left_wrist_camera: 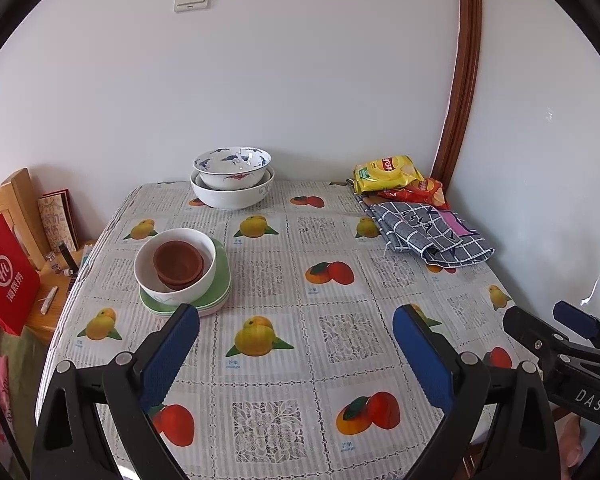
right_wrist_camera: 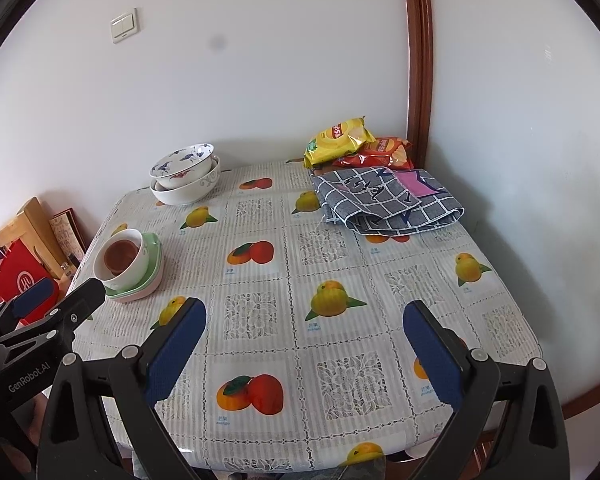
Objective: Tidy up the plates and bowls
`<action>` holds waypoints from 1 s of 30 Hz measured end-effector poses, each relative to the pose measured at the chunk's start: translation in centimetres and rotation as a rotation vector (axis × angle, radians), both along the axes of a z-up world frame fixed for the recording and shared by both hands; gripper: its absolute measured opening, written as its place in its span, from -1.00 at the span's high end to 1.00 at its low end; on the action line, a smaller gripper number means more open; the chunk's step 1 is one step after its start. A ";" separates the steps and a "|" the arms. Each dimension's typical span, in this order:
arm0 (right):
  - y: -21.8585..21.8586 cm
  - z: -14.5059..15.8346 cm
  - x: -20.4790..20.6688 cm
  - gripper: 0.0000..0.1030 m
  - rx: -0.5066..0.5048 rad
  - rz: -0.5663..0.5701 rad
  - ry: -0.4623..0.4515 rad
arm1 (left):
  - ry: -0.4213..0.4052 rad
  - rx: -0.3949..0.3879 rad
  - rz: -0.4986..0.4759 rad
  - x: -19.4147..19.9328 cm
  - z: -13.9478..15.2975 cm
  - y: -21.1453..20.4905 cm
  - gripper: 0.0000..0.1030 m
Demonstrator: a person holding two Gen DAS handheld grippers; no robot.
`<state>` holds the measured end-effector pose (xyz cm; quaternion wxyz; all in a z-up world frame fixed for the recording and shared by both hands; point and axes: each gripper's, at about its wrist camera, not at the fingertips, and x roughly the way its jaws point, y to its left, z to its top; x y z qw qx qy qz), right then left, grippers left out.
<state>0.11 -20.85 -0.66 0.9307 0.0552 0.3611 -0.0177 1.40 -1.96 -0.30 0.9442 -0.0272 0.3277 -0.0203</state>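
Brown cups (left_wrist_camera: 179, 264) sit nested in a bowl (left_wrist_camera: 175, 268) on plates (left_wrist_camera: 220, 280) at 10 o'clock; both grippers, left gripper (left_wrist_camera: 296, 340) and right gripper (right_wrist_camera: 305, 334), hang apart and empty, so stacking looks nearly done.

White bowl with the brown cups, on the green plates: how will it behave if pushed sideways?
The white bowl probably slides easily on the glossy green plates. The brown cups sit loose inside, so may shift. It looks ceramic, likely heavy and breakable, near the table edge.

The left gripper (left_wrist_camera: 296, 316) and right gripper (right_wrist_camera: 305, 312) hover side by side, jaws spread wide, holding nothing.
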 end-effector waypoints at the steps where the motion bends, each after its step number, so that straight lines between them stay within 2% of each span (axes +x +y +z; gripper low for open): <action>1: 0.0 0.0 0.0 -0.90 0.001 0.000 -0.001 | 0.000 0.000 -0.001 0.0 0.0 0.0 -0.91; 30: 0.2 -0.1 -0.3 -0.90 0.008 0.002 -0.002 | 0.002 0.002 0.004 -0.3 -0.2 0.1 -0.91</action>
